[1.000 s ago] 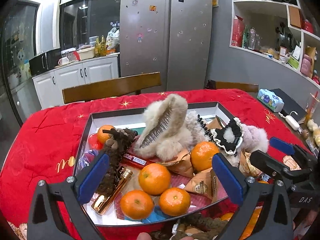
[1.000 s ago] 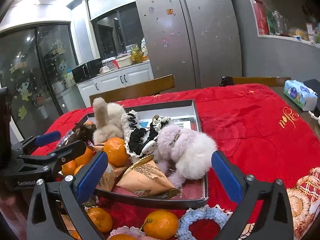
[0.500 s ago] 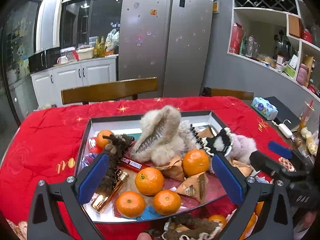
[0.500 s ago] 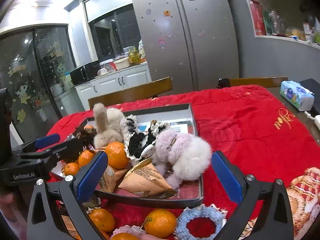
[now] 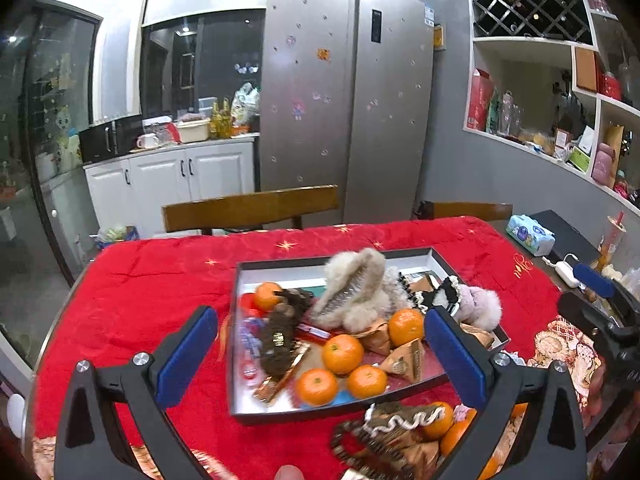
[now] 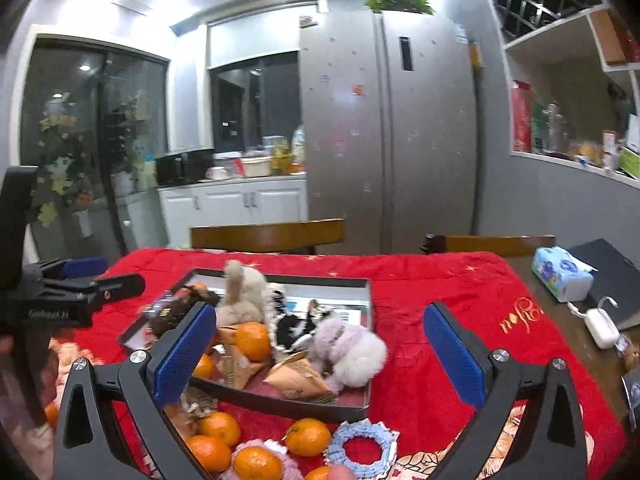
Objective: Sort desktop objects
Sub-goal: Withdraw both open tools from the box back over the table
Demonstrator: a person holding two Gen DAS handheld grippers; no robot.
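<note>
Both tools spread wide and empty — left tool (image 5: 320,348), right tool (image 6: 316,348). Ahead, the tray (image 5: 296,410) is heaped; just below, loose oranges (image 6: 307,437) and a scrunchie (image 6: 362,449) — sorting looks barely begun.

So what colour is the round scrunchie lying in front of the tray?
Light blue scrunchie, clearest in the right wrist view.

Soft cloth, fur and glossy fruit in a smooth-walled tray on a red fabric table cover.
The red tablecloth (image 5: 152,280) looks quilted and matt; the tray (image 5: 236,344) has smooth dark walls; fluffy fur hair clips (image 5: 356,292) lie beside shiny-skinned oranges (image 5: 343,353) and creased paper packets (image 6: 298,380); a crocheted blue scrunchie (image 6: 360,450) looks knobbly.
</note>
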